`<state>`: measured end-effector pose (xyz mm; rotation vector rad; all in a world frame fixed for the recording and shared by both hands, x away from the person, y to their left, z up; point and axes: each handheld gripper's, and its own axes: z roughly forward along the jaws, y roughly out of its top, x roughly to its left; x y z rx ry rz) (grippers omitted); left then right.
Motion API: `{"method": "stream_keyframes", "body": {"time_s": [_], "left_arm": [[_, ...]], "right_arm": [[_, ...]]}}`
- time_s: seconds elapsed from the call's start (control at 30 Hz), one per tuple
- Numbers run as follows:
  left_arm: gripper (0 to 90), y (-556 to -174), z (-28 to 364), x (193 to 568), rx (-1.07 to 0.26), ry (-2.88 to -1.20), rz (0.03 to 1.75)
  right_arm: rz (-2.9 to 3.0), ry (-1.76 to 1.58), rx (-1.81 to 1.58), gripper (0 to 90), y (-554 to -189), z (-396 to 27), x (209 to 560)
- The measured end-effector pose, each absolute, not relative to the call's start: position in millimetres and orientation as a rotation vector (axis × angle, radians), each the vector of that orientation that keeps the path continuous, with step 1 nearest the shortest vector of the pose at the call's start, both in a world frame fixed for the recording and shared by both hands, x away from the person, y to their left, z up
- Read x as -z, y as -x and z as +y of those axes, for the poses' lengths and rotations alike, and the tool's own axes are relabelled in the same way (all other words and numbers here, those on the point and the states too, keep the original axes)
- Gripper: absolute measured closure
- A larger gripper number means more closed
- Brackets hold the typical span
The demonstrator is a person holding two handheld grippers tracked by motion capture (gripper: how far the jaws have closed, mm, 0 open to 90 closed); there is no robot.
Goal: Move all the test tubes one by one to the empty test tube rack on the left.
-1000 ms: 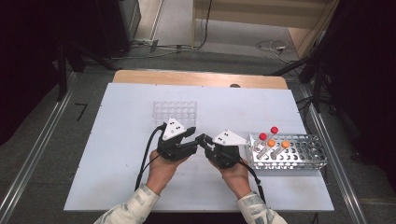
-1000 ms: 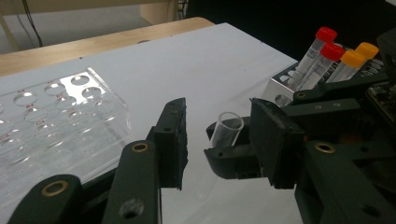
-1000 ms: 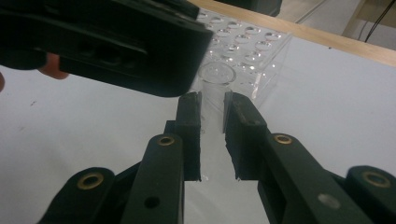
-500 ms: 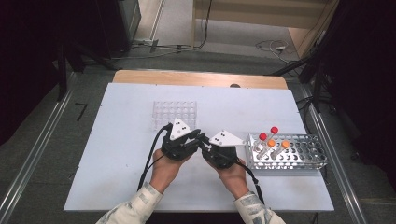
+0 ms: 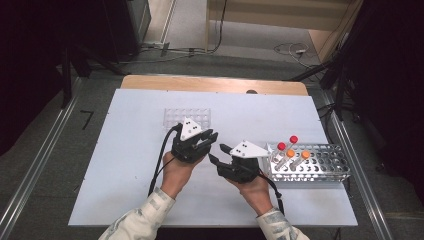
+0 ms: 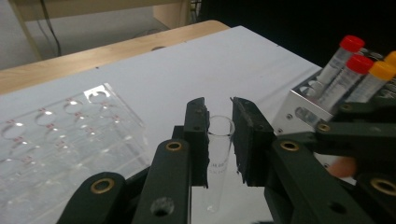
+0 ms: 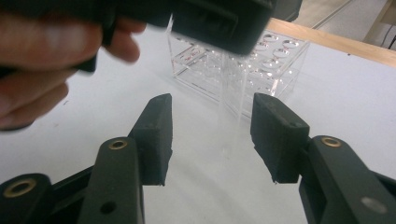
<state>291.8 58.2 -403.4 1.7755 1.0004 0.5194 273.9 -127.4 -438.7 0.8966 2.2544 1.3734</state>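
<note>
My left gripper (image 6: 219,116) is shut on a clear, uncapped tube (image 6: 218,154), which stands upright between its jaws. In the high view the left gripper (image 5: 209,137) is at mid-table, just in front of the clear plastic rack (image 5: 187,117). My right gripper (image 7: 210,130) is open, its jaws wide apart with nothing between them. Beyond its jaws the clear tube (image 7: 231,88) hangs down from the left gripper (image 7: 210,18). In the high view the right gripper (image 5: 220,152) sits close to the right of the left one, its tips pointing at it.
A metal rack (image 5: 320,167) at the right holds two red-capped tubes (image 5: 287,145) and two orange-capped tubes (image 5: 297,156). The clear rack (image 6: 60,144) has several empty wells. A wooden strip (image 5: 215,84) runs along the table's far edge.
The two grippers drew close together half a second ago. Since then the left gripper has moved slightly away, toward the clear rack. The right gripper has stayed in place.
</note>
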Motion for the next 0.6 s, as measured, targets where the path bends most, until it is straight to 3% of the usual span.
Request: {"method": "stream_keyframes", "body": {"time_s": [0.6], "left_arm": [[76.6,-338.8,67.6,371.2,-0.630,-1.714,1.087]], "right_arm": [[2.245,-0.912,-1.389,45.9,-266.8,-147.1,439.5]]}}
